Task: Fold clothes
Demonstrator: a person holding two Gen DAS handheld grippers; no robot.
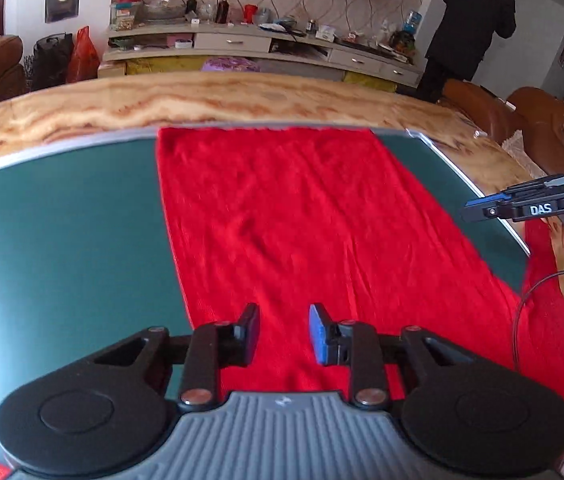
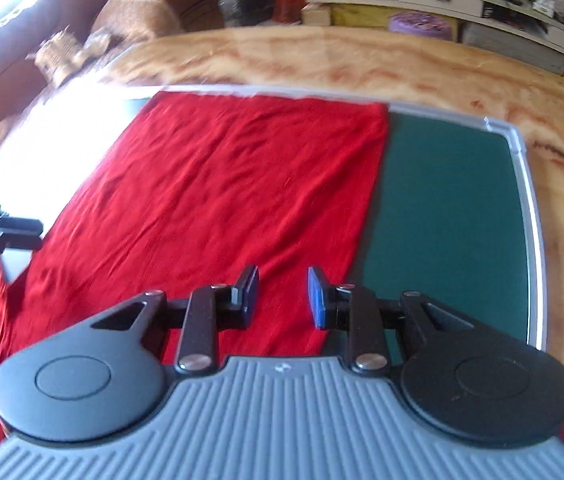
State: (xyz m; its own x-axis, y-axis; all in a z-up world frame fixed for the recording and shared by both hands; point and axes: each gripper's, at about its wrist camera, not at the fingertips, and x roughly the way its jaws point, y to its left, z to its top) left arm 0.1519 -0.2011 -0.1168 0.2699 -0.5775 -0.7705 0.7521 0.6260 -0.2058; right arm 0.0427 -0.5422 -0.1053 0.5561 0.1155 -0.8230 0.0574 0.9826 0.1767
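Left tool parted, empty, above red garment

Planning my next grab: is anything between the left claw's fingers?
Nothing. The left claw stands open above the red cloth, its gap bare in the left wrist view.

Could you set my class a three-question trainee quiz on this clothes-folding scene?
1. True or false: the left claw grips the red garment.
2. The garment lies on: A) bare wood B) a green mat C) a sofa.
3. Fill in: the wooden table shows beyond the mat's ____ edge.

Key: 1 false, both the left claw and the right claw stand open, holding nothing. 2 B. 3 far.
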